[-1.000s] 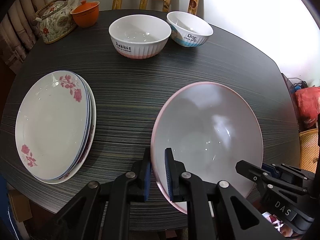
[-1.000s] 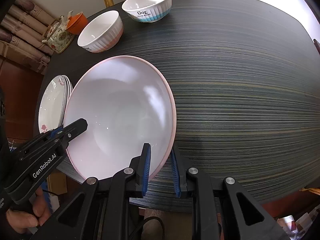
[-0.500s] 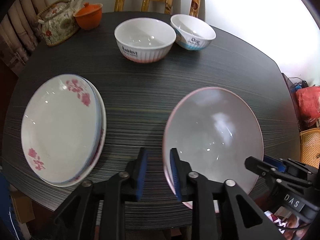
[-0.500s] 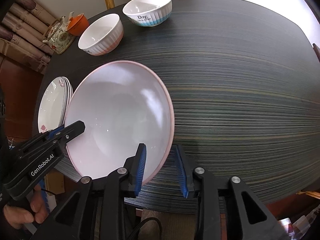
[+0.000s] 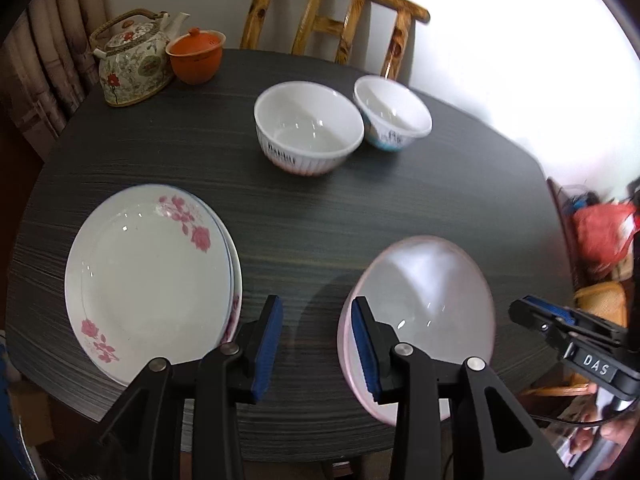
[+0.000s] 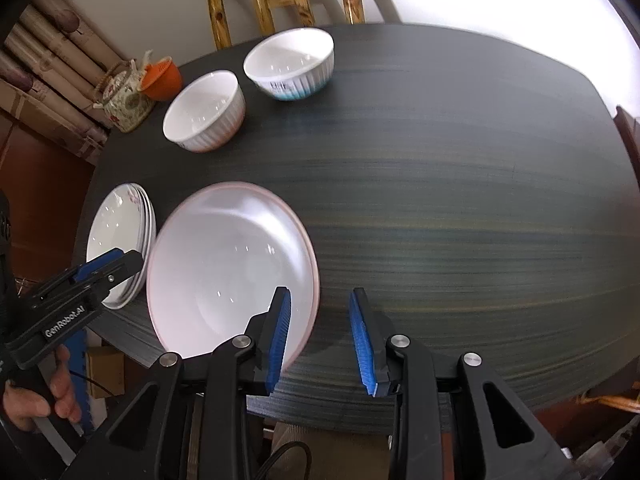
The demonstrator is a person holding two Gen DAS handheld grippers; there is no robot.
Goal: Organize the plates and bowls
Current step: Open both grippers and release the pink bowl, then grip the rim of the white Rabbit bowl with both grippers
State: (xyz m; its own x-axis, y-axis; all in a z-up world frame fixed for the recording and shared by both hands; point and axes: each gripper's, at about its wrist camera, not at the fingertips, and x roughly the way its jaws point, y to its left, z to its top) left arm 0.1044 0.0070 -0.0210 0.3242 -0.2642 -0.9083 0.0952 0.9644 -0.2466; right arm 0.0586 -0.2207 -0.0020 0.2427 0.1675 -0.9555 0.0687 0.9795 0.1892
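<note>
A large pink-rimmed plate (image 5: 424,304) lies at the near edge of the dark table (image 5: 304,216); it also shows in the right wrist view (image 6: 228,272). My left gripper (image 5: 316,340) is open, its right finger over the plate's left rim. My right gripper (image 6: 320,340) is open, its left finger over the plate's right rim. A stack of rose-patterned plates (image 5: 148,276) lies at the left, also seen in the right wrist view (image 6: 120,240). A pink-based bowl (image 5: 308,132) and a blue-based bowl (image 5: 392,112) stand at the back.
A floral teapot (image 5: 134,60) and an orange lidded cup (image 5: 196,54) stand at the back left. A wooden chair (image 5: 332,16) is behind the table. A red bag (image 5: 600,232) lies on the floor at the right.
Both grippers have opened, let go of the pink-rimmed plate and drawn back. The plate now rests on the table.
</note>
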